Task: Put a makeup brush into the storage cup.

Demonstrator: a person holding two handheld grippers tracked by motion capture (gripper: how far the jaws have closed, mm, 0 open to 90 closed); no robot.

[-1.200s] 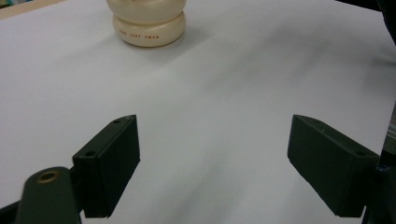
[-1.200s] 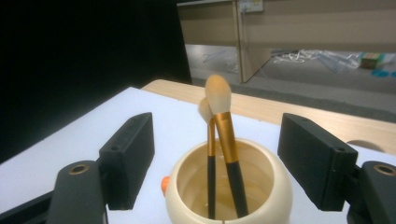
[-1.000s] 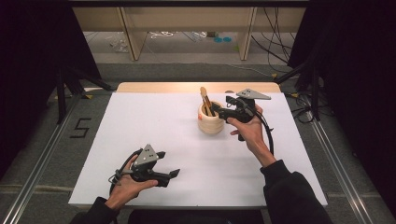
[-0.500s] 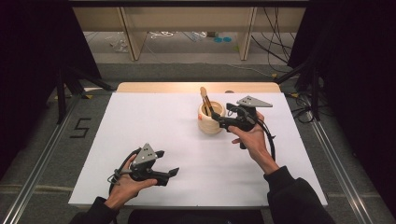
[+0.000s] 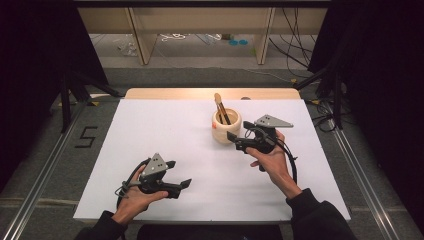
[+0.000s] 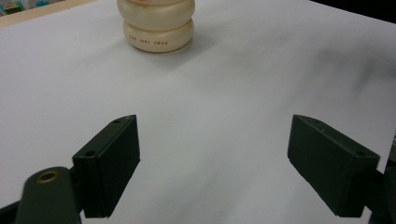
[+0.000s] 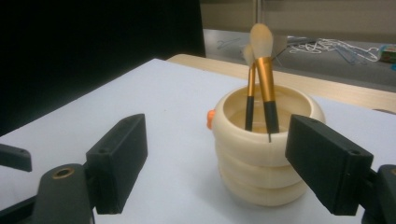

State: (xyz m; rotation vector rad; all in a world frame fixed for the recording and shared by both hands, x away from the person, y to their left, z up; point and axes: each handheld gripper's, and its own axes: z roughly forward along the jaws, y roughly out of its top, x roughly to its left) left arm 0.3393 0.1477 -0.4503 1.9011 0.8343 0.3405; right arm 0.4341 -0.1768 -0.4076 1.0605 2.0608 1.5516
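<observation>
A cream ribbed cup [image 5: 226, 128] stands on the white table cover [image 5: 165, 125], right of centre toward the far side. Two gold-and-black makeup brushes [image 5: 220, 107] stand in it, bristles up. My right gripper [image 5: 235, 141] sits just right of and nearer than the cup, pointing at it; its jaws have just been opening and stand open, nothing between the pads. From the right gripper view the cup [image 7: 261, 158] and brushes [image 7: 261, 70] lie just beyond the gripper [image 7: 215, 168]. My left gripper [image 5: 178, 174] rests open at the near left, its view [image 6: 215, 168] facing the distant cup [image 6: 159, 25].
A wooden strip [image 5: 210, 93] borders the table's far edge. Beyond it are shelf legs [image 5: 140, 35] and loose items on the floor. Cables [image 5: 320, 107] lie off the right side, and a "5" mark [image 5: 86, 136] on the floor at left.
My right gripper has drawn back from the cup's rim toward the near edge and a little lower. The brushes stay in the cup. The left gripper has not moved.
</observation>
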